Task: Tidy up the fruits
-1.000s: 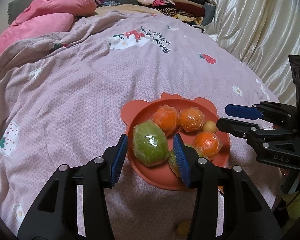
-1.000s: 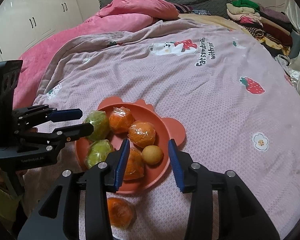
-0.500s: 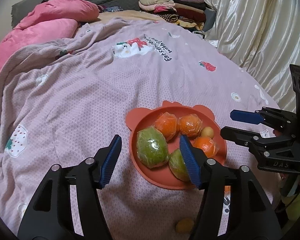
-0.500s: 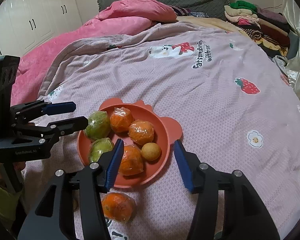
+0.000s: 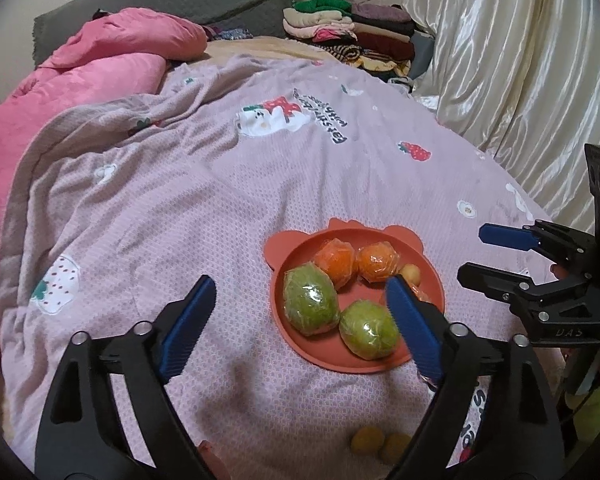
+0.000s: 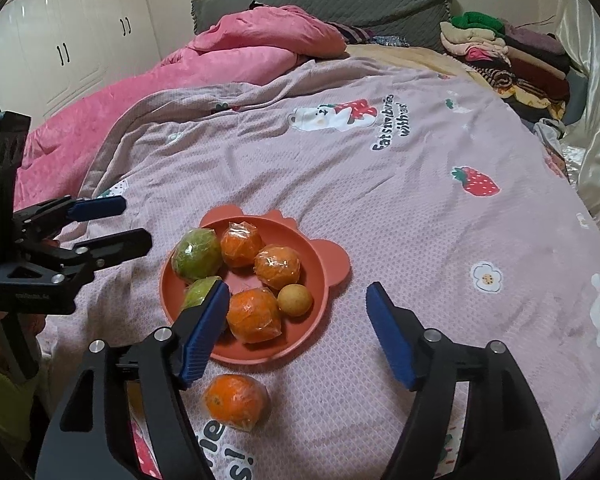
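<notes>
An orange-red bear-eared plate [image 5: 360,364] [image 6: 328,264] lies on the lilac bedspread. It holds two wrapped green fruits [image 5: 309,306], wrapped oranges [image 6: 277,266] and a small yellow fruit [image 6: 295,299]. One wrapped orange [image 6: 235,401] lies on the bedspread just in front of the plate. Two small yellow fruits [image 5: 382,445] lie on the bedspread near me. My left gripper [image 5: 300,324] is open and empty, raised in front of the plate. My right gripper [image 6: 298,324] is open and empty above the plate's near edge; it also shows in the left wrist view [image 5: 490,256].
A pink quilt [image 6: 236,60] is bunched at the far left of the bed. Folded clothes [image 5: 352,36] are stacked at the far end. A shiny cream curtain [image 5: 520,80] hangs along the right side. White wardrobe doors [image 6: 60,40] stand to the left.
Both grippers have drawn back and upward from the plate and opened wider. The fruits on the plate have not moved.
</notes>
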`<action>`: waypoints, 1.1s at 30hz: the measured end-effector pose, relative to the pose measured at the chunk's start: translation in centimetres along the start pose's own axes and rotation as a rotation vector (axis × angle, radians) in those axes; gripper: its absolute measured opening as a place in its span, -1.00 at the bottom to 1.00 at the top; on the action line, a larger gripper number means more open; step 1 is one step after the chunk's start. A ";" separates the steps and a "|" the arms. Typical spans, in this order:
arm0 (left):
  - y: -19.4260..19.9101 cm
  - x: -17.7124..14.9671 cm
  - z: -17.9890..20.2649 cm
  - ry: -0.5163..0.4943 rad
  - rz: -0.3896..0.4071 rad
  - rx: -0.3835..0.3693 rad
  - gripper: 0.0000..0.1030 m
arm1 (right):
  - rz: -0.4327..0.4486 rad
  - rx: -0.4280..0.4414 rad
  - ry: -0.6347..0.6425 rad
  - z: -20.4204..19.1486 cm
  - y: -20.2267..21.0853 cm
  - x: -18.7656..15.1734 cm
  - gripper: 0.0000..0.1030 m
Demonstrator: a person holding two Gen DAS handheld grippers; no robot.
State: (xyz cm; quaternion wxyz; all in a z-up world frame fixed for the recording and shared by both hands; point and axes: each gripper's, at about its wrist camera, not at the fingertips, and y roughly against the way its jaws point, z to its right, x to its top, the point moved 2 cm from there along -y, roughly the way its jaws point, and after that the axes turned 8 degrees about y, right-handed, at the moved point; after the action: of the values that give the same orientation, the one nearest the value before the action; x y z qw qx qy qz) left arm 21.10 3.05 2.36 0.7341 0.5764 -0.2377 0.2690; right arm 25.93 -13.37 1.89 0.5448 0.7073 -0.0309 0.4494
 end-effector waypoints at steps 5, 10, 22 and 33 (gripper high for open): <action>0.7 0.0 -0.2 0.009 0.013 0.005 0.75 | 0.010 -0.010 -0.005 0.1 0.7 -0.1 0.53; 1.3 -0.1 -0.2 0.009 0.023 0.008 0.81 | 0.017 -0.013 -0.005 0.0 1.2 -0.2 0.60; 3.3 -1.1 -0.4 0.021 0.036 0.029 0.81 | 0.037 0.001 0.000 -0.8 3.0 -0.9 0.70; 5.2 -3.6 0.7 0.022 0.041 0.047 0.81 | 0.043 0.004 0.000 -0.8 5.2 -2.6 0.74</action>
State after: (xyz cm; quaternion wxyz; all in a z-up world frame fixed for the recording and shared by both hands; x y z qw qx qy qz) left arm 14.87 2.93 3.86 0.7173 0.5856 -0.2350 0.2956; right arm 21.14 -15.98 3.98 0.5337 0.7076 -0.0451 0.4609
